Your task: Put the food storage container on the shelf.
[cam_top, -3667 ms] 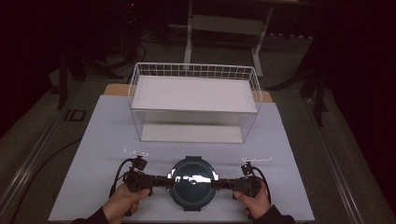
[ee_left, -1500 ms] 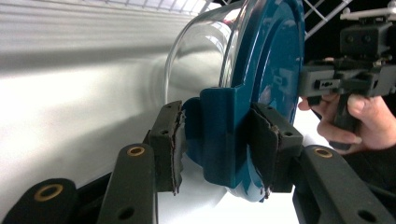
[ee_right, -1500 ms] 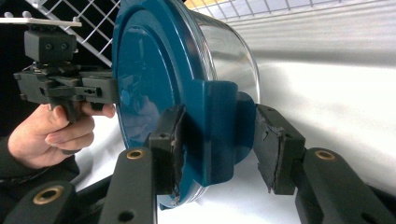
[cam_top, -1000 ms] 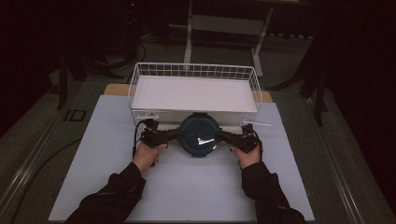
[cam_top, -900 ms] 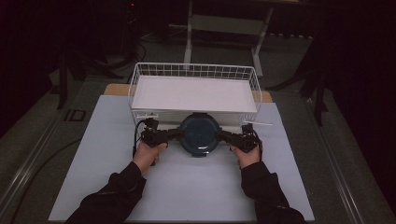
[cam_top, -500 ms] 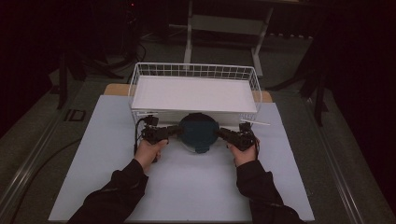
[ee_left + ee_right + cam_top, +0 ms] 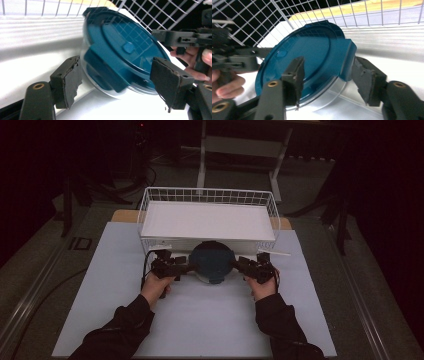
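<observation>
Teal-lidded round container (image 7: 212, 261) hangs tilted between your two tools, just before the wire basket's (image 7: 150, 202) near wall. Your left gripper (image 7: 117, 82) pinches the lid's side latch; your right gripper (image 7: 328, 75) clamps the opposite latch. No readable writing anywhere. White table (image 7: 210, 325) lies free toward you.
</observation>
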Demonstrator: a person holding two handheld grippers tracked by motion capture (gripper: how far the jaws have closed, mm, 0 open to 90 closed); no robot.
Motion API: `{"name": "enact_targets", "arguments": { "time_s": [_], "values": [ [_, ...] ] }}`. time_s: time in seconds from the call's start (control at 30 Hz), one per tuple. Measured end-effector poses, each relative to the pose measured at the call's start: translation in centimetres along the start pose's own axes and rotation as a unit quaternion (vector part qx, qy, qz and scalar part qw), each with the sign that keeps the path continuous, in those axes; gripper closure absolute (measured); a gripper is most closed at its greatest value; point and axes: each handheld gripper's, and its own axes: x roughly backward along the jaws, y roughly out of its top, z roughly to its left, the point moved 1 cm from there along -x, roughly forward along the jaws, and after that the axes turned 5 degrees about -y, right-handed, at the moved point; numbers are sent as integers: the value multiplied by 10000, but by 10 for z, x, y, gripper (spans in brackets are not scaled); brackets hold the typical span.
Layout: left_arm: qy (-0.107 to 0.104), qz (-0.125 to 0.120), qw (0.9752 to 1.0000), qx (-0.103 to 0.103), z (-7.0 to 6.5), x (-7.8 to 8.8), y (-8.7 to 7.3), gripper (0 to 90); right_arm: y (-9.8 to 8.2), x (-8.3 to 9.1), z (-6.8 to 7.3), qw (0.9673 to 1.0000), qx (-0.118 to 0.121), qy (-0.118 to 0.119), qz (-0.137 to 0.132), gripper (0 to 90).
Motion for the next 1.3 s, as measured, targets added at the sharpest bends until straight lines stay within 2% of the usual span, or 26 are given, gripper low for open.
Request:
{"name": "enact_targets", "arguments": {
  "time_s": [0.03, 0.07, 0.1, 0.13, 0.23, 0.3, 0.37, 0.57, 0.7, 0.8, 0.93, 0.97, 1.0, 1.13, 1.2, 1.3],
  "values": [
    [0, -14, 10000, -22, -1, 1, 0, 211, -1, 1, 1, 10000, 19, -31, -3, 407],
    [-59, -12, 9998, -184, -3, 4, -1, 176, -1, 2, 2, 10000, 26, -21, 7, 403],
    [-122, 20, 9996, -253, -4, 5, -3, 137, -2, 4, 4, 9999, 82, -57, 14, 403],
    [-107, 57, 9994, -322, -6, 7, -4, 126, -3, 6, 5, 9999, 104, -72, 3, 401],
    [-115, 196, 9987, -451, -11, 10, -7, 0, -5, 11, 10, 9998, 183, -64, 27, 385],
    [-154, 191, 9982, -550, -14, 14, -10, 0, -6, 14, 13, 9998, 200, -19, 45, 391],
    [-41, 132, 9973, -720, -16, 17, -13, 0, -7, 16, 17, 9996, 260, 13, 55, 386],
    [-187, 240, 9963, -798, -26, 26, -20, 0, -15, 26, 32, 9992, 379, 103, 101, 394],
    [-358, 280, 9958, -790, -35, 32, -29, 0, -23, 31, 44, 9989, 374, 176, 204, 475],
    [-403, 391, 9949, -836, -42, 37, -38, 0, -30, 32, 52, 9984, 399, 216, 328, 550],
    [-472, 352, 9943, -894, -52, 46, -47, 0, -39, 29, 59, 9968, 559, 248, 513, 793],
    [-435, 322, 9939, -965, -55, 49, -48, 0, -40, 27, 60, 9964, 586, 256, 555, 861],
    [-434, 322, 9935, -1000, -58, 53, -48, 0, -42, 26, 61, 9961, 622, 236, 585, 895],
    [-492, 174, 9926, -1098, -68, 65, -49, 0, -42, 21, 61, 9956, 643, 234, 633, 899],
    [-473, 56, 9925, -1124, -70, 71, -50, 0, -43, 19, 61, 9957, 619, 248, 651, 899],
    [-438, 20, 9928, -1116, -72, 75, -52, 0, -44, 14, 63, 9951, 661, 197, 714, 900]
  ]
}}
